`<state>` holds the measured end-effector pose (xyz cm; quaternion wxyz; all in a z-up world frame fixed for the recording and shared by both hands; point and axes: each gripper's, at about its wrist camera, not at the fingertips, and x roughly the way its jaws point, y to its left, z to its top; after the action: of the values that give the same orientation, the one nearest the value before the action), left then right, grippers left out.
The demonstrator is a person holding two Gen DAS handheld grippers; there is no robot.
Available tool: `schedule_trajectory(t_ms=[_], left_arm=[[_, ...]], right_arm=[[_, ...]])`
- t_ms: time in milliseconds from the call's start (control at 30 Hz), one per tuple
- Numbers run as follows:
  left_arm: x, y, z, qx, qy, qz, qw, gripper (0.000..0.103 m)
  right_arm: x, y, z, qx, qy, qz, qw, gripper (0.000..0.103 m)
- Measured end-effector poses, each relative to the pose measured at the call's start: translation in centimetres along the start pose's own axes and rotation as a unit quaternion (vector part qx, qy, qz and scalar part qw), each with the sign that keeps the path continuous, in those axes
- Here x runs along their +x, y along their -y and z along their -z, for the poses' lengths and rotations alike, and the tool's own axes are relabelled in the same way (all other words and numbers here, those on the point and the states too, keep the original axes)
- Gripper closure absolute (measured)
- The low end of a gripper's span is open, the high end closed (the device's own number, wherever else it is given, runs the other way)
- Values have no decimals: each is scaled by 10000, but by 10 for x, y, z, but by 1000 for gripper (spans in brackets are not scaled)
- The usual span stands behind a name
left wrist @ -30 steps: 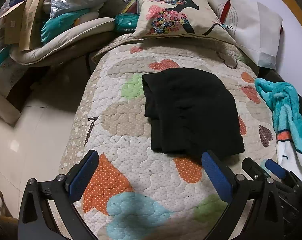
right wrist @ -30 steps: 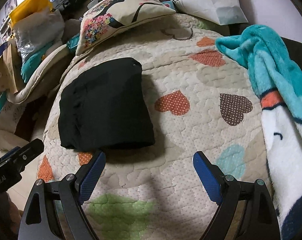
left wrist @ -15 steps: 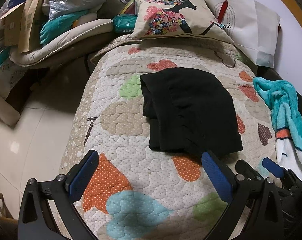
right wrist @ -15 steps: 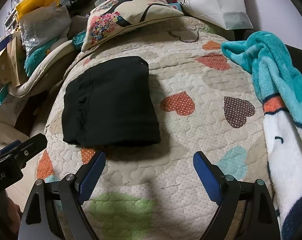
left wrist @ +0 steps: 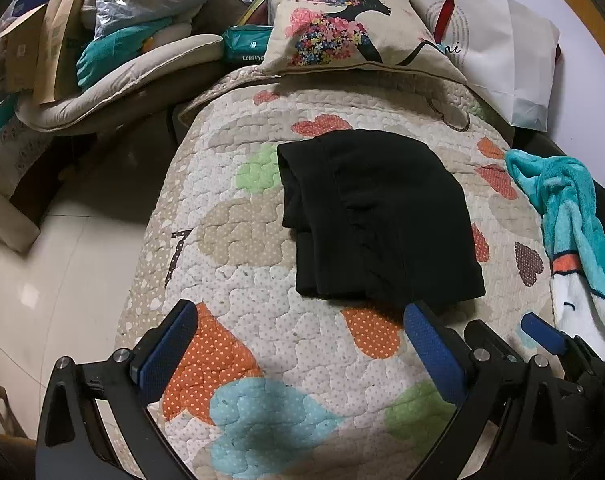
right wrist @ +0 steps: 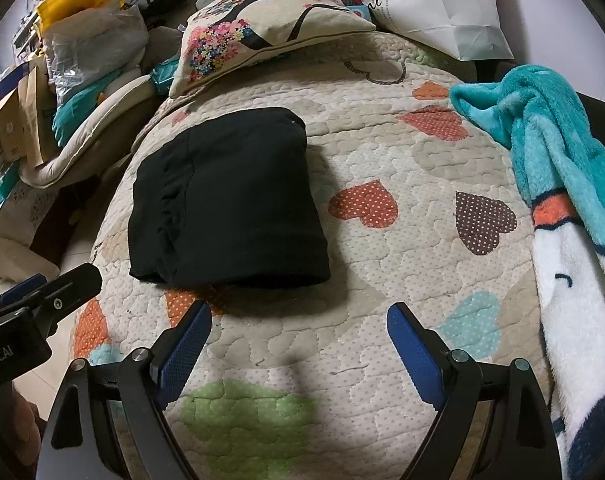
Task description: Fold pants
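Note:
The black pants (left wrist: 378,216) lie folded into a compact rectangle on the quilted heart-pattern bed cover (left wrist: 238,216). In the right wrist view the same pants (right wrist: 226,200) sit left of centre, with layered edges along their left side. My left gripper (left wrist: 300,322) hovers open above the cover, just short of the pants' near edge, nothing between its blue pads. My right gripper (right wrist: 298,322) is also open and empty, a little back from the pants' near right corner. The right gripper's blue tip (left wrist: 542,328) shows at the lower right of the left wrist view.
A floral pillow (left wrist: 350,36) and a white paper bag (left wrist: 506,64) lie at the head of the bed. A teal and white fleece blanket (right wrist: 558,184) covers the right edge. Cushions, boxes and bags (left wrist: 102,52) crowd the left beyond the tiled floor (left wrist: 62,272).
Both grippers have drawn back slightly from the folded pants, which lie still. Both stay open.

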<state>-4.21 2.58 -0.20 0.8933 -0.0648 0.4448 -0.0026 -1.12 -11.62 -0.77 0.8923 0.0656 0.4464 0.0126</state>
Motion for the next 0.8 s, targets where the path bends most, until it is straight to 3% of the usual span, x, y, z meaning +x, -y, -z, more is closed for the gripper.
schedule_trajectory(t_ms=[800], left_arm=[[10,-4,3,-73,-254,114,9996,0]], right_arm=[[3,-4,5,-83,-48,1,10000,10]])
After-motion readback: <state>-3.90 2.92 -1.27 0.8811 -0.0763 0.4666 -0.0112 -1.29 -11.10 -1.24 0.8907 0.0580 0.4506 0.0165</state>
